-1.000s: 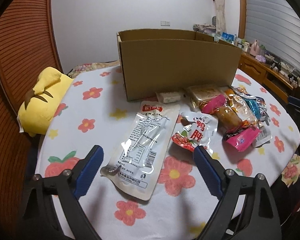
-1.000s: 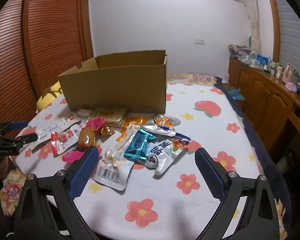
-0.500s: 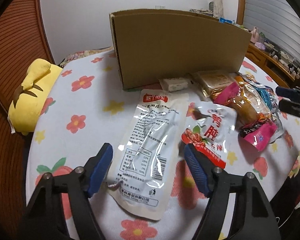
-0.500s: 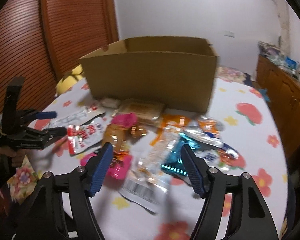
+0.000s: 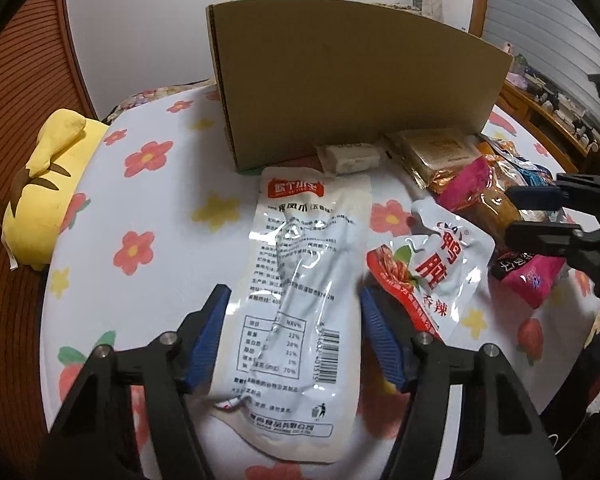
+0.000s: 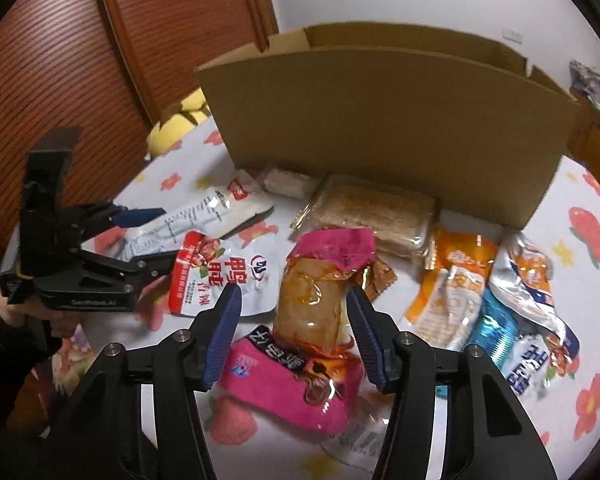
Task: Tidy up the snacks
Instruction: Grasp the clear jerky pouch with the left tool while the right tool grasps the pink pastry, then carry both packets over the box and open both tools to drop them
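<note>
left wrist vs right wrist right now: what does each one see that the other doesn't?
Left wrist only: the left gripper from behind, its open jaws either side of the long white pouch, with the nutrition table and barcode legible.

Right wrist only: the right gripper open around the pink-ended sausage pack, the open top of the cardboard box, and the blue and orange packets at far right.

Both: the box, white pouch, red-and-white pouch, cracker pack, yellow plush, and floral tablecloth.
</note>
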Tool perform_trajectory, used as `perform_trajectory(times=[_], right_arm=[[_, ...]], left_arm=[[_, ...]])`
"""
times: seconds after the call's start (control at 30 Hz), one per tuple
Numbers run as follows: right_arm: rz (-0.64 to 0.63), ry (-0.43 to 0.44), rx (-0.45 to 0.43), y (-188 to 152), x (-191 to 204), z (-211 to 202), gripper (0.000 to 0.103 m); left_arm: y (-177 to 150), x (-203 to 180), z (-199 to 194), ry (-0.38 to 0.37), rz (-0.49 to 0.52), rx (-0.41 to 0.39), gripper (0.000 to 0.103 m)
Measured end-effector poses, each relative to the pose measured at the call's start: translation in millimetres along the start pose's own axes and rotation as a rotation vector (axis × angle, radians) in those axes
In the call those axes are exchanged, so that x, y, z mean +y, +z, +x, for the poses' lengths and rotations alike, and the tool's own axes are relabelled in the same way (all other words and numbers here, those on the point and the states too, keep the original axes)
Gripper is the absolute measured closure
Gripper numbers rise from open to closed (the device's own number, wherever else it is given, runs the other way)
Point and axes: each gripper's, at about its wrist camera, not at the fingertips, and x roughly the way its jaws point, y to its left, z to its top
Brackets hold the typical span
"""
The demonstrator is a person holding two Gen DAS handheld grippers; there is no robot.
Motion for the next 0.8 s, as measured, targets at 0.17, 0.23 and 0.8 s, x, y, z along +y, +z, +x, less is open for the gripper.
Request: perform_trajectory(times=[0.17, 0.23, 0.8], right_arm=[[-0.008, -0.013, 0.042, 4.6, 1.0, 10.1, 0.051], [-0.026, -0.022, 0.064, 4.1, 2.9, 13.7, 0.051], [-0.059, -0.020, 0.089, -3.5, 7.0, 23.4, 0.060]], left_arm=[[-2.4, 3.8, -2.5, -0.001, -0.002, 0.013, 0.038], [-3.4, 6.4, -2.8, 0.005, -0.002, 0.012, 0.036], [8.8, 8.8, 4.7, 0.005, 0.000, 0.021, 0.042]])
